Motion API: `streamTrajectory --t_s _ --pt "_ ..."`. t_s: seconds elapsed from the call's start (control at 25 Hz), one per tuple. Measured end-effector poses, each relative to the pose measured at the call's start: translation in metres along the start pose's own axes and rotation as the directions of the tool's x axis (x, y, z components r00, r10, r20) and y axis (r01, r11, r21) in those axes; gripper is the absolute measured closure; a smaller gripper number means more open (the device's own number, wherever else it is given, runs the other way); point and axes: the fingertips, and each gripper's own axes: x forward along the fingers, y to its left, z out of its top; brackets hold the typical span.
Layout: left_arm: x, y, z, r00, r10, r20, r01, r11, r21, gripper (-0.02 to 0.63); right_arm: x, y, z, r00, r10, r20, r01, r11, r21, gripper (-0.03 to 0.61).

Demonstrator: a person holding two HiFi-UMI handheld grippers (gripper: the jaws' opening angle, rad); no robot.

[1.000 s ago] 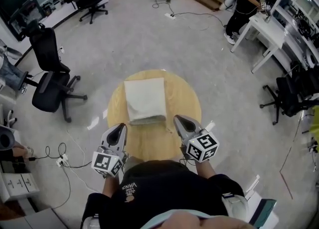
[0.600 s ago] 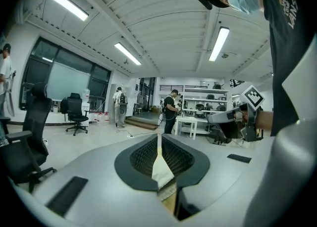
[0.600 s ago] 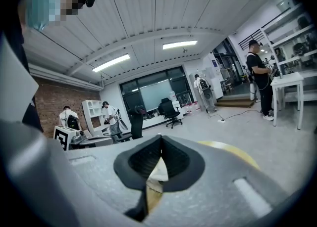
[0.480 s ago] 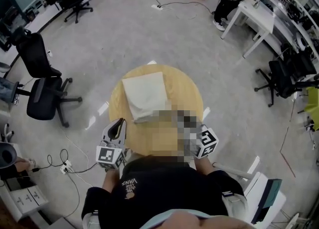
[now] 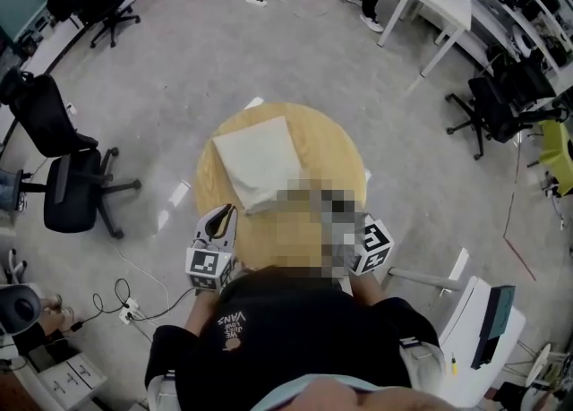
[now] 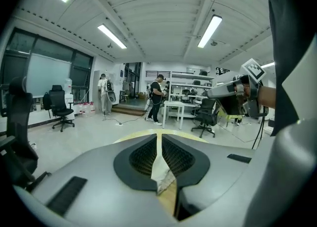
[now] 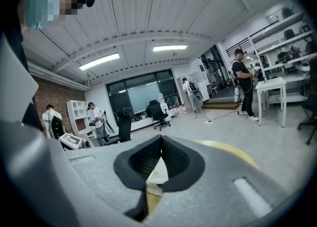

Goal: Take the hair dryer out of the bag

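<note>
The bag [image 5: 255, 163] lies on the bench [image 5: 333, 151] just ahead of the left gripper [image 5: 224, 218], farther from the right gripper [image 7: 160, 142]; both are closed and empty.

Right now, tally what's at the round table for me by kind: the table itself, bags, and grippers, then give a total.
round table: 1
bag: 1
grippers: 2 (left gripper, right gripper)
Total: 4
</note>
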Motion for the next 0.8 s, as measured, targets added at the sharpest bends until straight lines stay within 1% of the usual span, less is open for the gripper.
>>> streamTrajectory --t_s 0.16,0.24,0.32,0.48,0.56,0.8 --pt "0.006 0.005 -0.018 0.998 -0.040 -0.049 0.038 0.998 -0.046 0.581 0.001 0.004 -0.007 0.999 -0.035 -0.002 0.035 0.999 0.010 0.580" --pt "0.009 0.004 -0.025 0.996 -0.057 -0.064 0.054 0.997 -0.048 0.581 -0.001 0.004 -0.010 0.999 -0.051 -0.003 0.051 0.999 0.017 0.580" --pt "0.014 0.003 -0.033 0.993 -0.078 -0.083 0.074 0.996 -0.048 0.557 -0.002 0.005 -0.013 0.998 -0.066 -0.003 0.066 0.998 0.022 0.580" --pt "0.023 0.005 -0.050 0.986 -0.112 -0.126 0.106 0.993 -0.048 0.554 -0.001 0.006 -0.016 0.996 -0.090 -0.004 0.090 0.995 0.033 0.580" --pt "0.030 0.003 -0.059 0.979 -0.132 -0.152 0.126 0.991 -0.048 0.551 -0.002 0.003 -0.016 0.995 -0.104 -0.004 0.104 0.994 0.032 0.580" --pt "0.045 -0.009 -0.087 0.954 -0.187 -0.233 0.180 0.982 -0.052 0.491 -0.013 -0.007 -0.021 0.989 -0.146 -0.017 0.147 0.989 0.032 0.580"
